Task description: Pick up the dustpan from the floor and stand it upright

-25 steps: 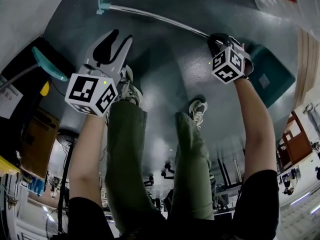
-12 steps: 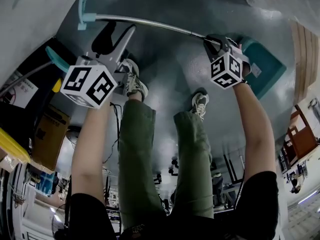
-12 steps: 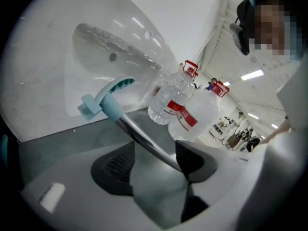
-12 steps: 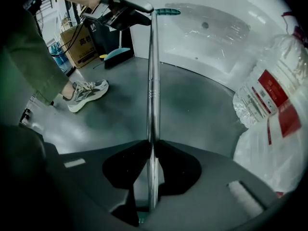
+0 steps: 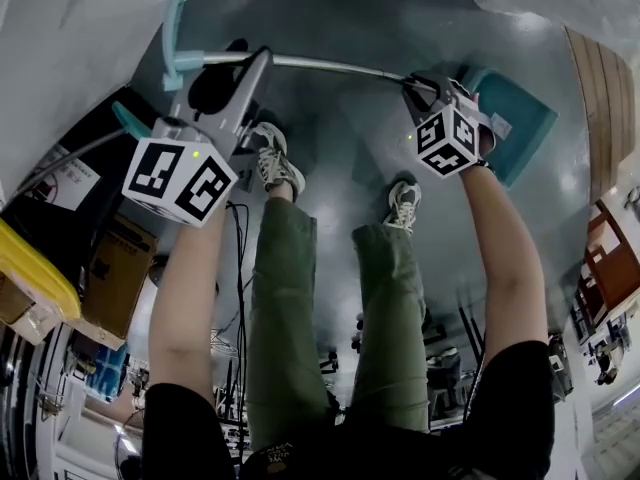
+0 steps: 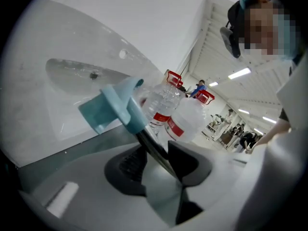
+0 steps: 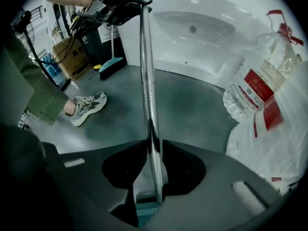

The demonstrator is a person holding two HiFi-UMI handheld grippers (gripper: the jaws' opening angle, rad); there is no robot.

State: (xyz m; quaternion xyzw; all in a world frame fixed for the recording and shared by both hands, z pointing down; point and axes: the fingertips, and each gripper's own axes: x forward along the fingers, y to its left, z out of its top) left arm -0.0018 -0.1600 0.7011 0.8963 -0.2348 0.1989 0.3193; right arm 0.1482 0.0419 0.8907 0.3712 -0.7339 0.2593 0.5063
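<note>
Both bare forearms reach out from black sleeves, one on either side of the green-trousered legs (image 5: 290,308). In the head view the left forearm runs up toward 10 o'clock and the right toward 1 o'clock. The left gripper (image 5: 248,58) points shallowly downward, while the right gripper (image 5: 432,86) points steeply at the dark grey floor (image 5: 340,148).

The one teal plastic dustpan (image 5: 515,128) sits at 2 o'clock, just beyond the right gripper. Its long chrome tube handle (image 5: 330,66) runs nearly level across the top of the view to a teal plastic end grip (image 6: 113,107) at 11 o'clock. Whether the pan's edge touches the floor cannot be made out.

The right gripper is clamped on the handle close to the pan, a pad pressing each side. The left gripper's jaws have just been closing and stand partly apart, with the handle between them just below the end grip (the tube lies against the 3 o'clock pad, and a sliver of gap shows beside the other).

Counted: two grippers, two grey trainers (image 5: 272,163), two clear water bottles with red labels (image 6: 163,105), one white bathtub (image 7: 192,28) and one teal-headed broom (image 7: 111,64).
</note>
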